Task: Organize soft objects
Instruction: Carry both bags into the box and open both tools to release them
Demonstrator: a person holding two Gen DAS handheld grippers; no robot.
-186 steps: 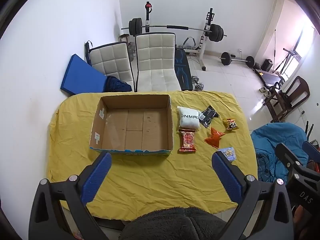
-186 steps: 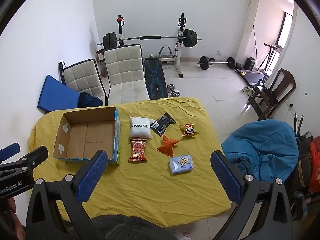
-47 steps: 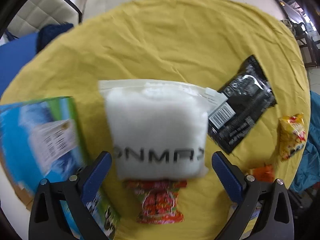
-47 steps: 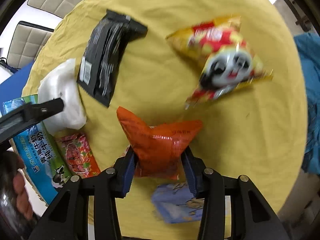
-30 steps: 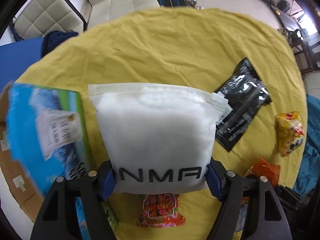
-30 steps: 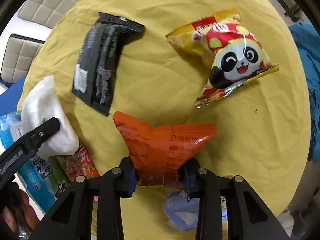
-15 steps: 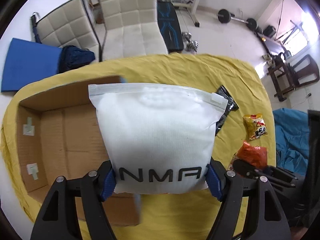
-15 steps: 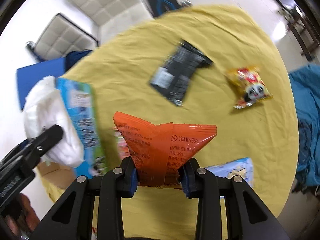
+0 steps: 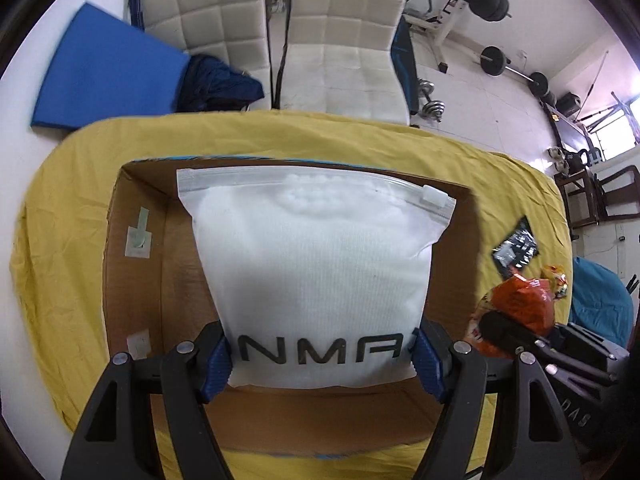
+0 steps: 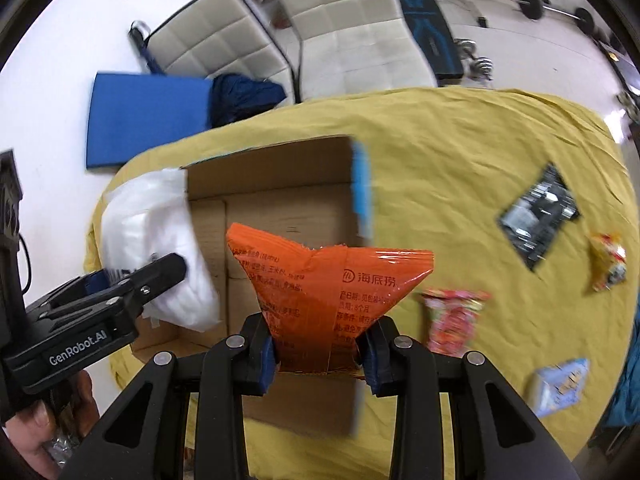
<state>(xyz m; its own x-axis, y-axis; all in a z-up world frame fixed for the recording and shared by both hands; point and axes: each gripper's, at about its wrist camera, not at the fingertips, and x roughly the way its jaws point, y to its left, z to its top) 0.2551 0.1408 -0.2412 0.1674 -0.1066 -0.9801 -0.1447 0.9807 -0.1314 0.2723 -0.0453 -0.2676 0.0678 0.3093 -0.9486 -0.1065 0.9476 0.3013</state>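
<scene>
My left gripper is shut on a white zip pouch and holds it above the open cardboard box. My right gripper is shut on an orange snack packet and holds it over the box's right part. The white pouch and left gripper show at the left of the right wrist view. The orange packet shows at the right of the left wrist view.
On the yellow cloth right of the box lie a black packet, a yellow panda packet, a red packet and a light blue packet. Two white chairs and a blue mat stand beyond the table.
Both grippers closed on their items, lifted them from the cloth and carried them left to over the box.
</scene>
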